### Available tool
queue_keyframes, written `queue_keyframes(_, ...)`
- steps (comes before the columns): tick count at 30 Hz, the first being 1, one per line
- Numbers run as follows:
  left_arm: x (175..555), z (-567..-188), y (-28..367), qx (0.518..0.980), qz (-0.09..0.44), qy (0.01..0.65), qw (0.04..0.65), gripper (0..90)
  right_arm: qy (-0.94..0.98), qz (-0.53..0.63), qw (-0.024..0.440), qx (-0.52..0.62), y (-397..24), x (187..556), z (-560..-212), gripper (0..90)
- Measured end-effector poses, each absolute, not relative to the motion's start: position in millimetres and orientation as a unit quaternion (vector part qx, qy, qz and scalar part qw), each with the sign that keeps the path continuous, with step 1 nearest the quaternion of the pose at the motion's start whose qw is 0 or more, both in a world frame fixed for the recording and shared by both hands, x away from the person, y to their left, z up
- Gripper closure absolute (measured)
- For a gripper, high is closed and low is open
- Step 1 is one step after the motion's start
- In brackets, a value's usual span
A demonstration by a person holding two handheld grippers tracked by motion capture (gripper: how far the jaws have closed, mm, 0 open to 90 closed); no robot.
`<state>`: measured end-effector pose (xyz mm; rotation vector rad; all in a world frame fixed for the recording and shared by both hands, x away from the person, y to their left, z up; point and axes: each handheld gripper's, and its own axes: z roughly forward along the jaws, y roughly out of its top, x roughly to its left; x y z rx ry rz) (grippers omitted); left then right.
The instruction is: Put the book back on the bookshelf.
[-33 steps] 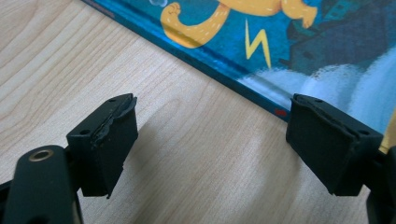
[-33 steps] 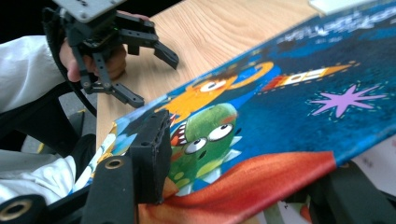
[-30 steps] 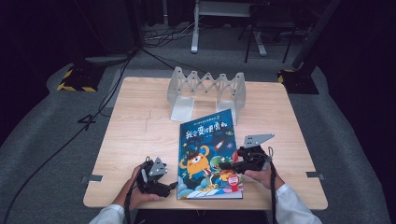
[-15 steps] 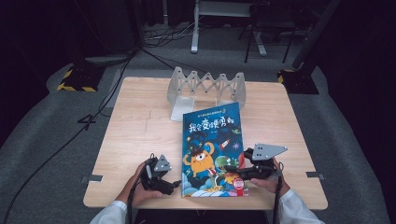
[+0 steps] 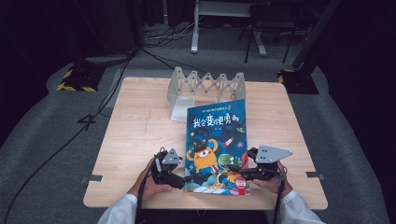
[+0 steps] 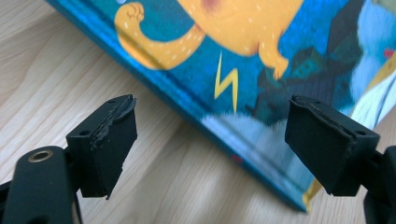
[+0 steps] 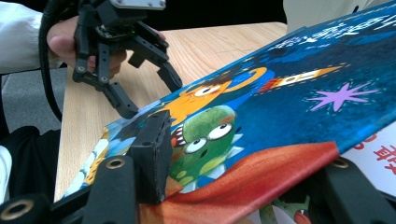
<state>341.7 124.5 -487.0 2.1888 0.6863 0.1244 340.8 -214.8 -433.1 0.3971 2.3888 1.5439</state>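
Observation:
A children's book [image 5: 217, 135] with a blue cover showing an orange monster lies in the middle of the wooden table [image 5: 135, 135]. Its front cover [image 7: 289, 93] is raised off a white page along the right edge. My right gripper [image 5: 236, 171] reaches in from the right, its jaws wide apart. In the right gripper view [image 7: 247, 158] one jaw lies over the cover and the other sits beneath it, without pinching. My left gripper [image 5: 183, 176] stands open at the book's lower left edge [image 6: 261, 56], nothing between its pads [image 6: 210, 135]. It also appears across the book as the left gripper [image 7: 152, 95].
A grey zigzag rack [image 5: 205, 86] stands at the back of the table, with a white sheet [image 5: 180, 109] in front of it, partly under the book's top edge. Cables and a stand base with yellow-black tape [image 5: 74, 79] lie on the floor beyond.
The book's cover has risen on its right side and its top edge now reaches further back. The left gripper has moved right, up to the book's edge. The right gripper has shifted slightly outward.

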Motion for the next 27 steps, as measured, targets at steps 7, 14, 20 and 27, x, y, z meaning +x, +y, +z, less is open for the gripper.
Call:
queue_keyframes(7, 353.6, -491.4, 123.1, 0.861, 0.009, 0.27, 0.43, 11.7, 0.823, 0.534, 0.141, 0.132, -214.6, 338.5, -432.7, 46.7)
queue_keyframes(14, 362.6, -499.4, 117.6, 0.853, -0.04, 0.256, 0.453, 4.2, 0.824, 0.533, 0.145, 0.122, -213.5, 338.5, -430.7, 46.7)
queue_keyframes(20, 362.9, -499.5, 116.1, 0.848, -0.055, 0.251, 0.463, 8.8, 0.825, 0.534, 0.147, 0.114, -213.7, 337.5, -429.7, 46.7)
queue_keyframes(27, 362.5, -497.4, 127.1, 0.829, -0.067, 0.265, 0.488, 25.4, 0.825, 0.536, 0.145, 0.102, -215.6, 337.3, -430.0, 47.4)
